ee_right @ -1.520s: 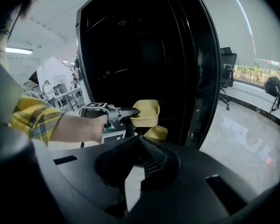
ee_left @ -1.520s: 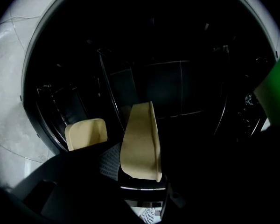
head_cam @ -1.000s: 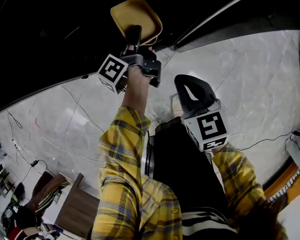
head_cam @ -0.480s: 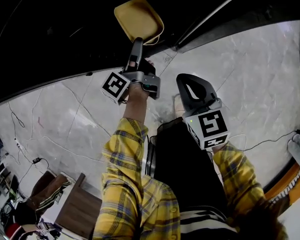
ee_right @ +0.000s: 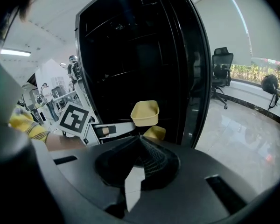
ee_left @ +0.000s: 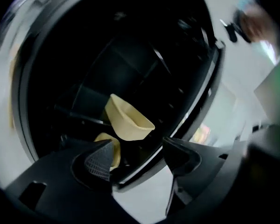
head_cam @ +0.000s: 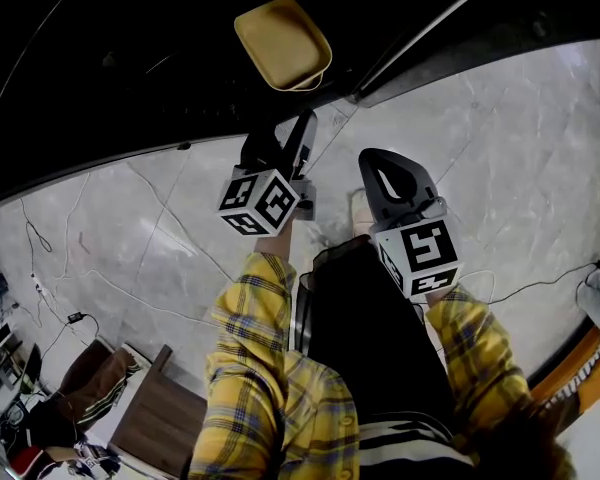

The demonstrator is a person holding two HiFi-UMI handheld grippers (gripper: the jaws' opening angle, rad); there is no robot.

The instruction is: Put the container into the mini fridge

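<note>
Mini fridge: The mini fridge [ee_right: 126, 59] stood open at the left, its inside black and glossy. I could make out little of its shelving.

Left gripper: My left gripper [ee_left: 137, 146] hovered at the mouth of the fridge with its jaws spread apart and nothing between them. It pointed at the container but was clear of it.

Container: The yellow container [ee_left: 127, 121] sat inside the fridge, beyond the left jaws, upright and empty. A yellow reflection showed just beneath it on the shiny surface. I judged the placing done.

Handling: It looked to me like a thin plastic tub, so light, fairly stiff at the rim and springier in the walls. The smooth tapered sides would likely slide under a loose pinch. I saw no sign that it was fragile.

Where to hold: I would take one wall just under the rim, with one jaw inside and one outside. Squeezing across the whole body might bow it.

Right gripper: My right gripper [ee_right: 141, 158] hung back outside the fridge, to the right of the left one. Its jaws were pressed together on nothing.

Floor: Pale marble floor [head_cam: 500, 148] lay to the right, well apart from the container.
</note>
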